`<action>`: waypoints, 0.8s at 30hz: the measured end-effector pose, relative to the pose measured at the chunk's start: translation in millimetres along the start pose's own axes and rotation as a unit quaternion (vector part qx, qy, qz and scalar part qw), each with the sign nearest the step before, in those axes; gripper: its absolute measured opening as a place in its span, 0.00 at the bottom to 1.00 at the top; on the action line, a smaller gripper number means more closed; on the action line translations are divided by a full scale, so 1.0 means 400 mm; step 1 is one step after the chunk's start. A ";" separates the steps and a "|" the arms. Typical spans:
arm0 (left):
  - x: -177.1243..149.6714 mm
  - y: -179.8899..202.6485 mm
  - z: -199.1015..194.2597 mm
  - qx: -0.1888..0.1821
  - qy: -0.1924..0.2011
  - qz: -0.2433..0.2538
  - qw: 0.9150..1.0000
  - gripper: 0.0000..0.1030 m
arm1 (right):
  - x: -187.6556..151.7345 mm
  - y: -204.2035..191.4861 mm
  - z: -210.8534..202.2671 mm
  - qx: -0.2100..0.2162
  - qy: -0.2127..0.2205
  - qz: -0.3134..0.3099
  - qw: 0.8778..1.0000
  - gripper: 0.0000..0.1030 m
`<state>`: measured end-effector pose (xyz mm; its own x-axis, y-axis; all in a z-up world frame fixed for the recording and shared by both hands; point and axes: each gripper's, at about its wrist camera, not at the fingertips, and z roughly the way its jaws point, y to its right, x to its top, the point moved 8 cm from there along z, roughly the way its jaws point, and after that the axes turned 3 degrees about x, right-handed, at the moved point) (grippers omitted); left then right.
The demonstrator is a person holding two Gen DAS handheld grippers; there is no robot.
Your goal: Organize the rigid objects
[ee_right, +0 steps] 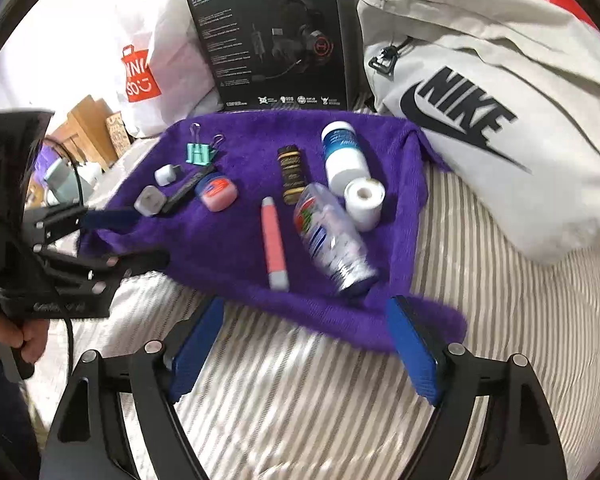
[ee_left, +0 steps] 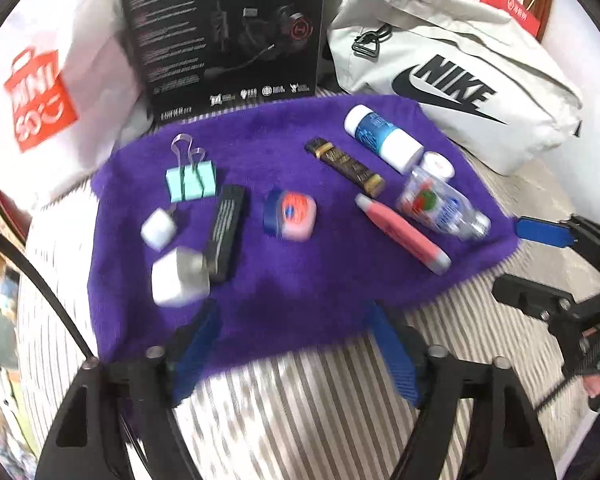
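**Both tools open above the purple cloth, nothing held**

The left tool (ee_left: 296, 350) stood wide open over the near edge of the purple cloth (ee_left: 300, 300), blue fingers (ee_left: 396, 364) apart, empty. The right tool (ee_right: 306, 350) was likewise spread wide and empty, at the cloth's near right edge.

The cloth lay on a striped bed (ee_right: 340, 400). On it, left to right: two white plugs (ee_left: 178, 278), a black bar (ee_left: 226, 236), a teal binder clip (ee_left: 192, 184), a small orange-lidded jar (ee_left: 292, 216), a pink marker (ee_left: 404, 234), a dark tube (ee_left: 344, 166), a clear bottle (ee_left: 440, 204) lying on its side, and a white bottle with blue label (ee_left: 384, 138). A white roll (ee_right: 364, 200) stood just beside the two bottles.

Behind the cloth: a black headset box (ee_left: 224, 32), a grey bag (ee_left: 460, 80), a white shopping bag (ee_left: 40, 92).
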<state>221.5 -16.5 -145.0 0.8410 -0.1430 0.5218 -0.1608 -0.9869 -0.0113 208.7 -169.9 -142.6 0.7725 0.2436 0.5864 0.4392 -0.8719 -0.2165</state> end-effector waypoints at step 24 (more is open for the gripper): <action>-0.140 -0.024 -0.319 0.069 0.111 -0.107 0.986 1.00 | -0.075 -0.108 -0.293 -0.121 0.067 0.025 0.990 1.00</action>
<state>110.2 10.6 -65.4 0.7121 0.0740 0.6982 0.0927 -0.9956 0.0110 112.6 -189.4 -59.3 0.7160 0.1531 0.6811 0.2663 -0.9618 -0.0637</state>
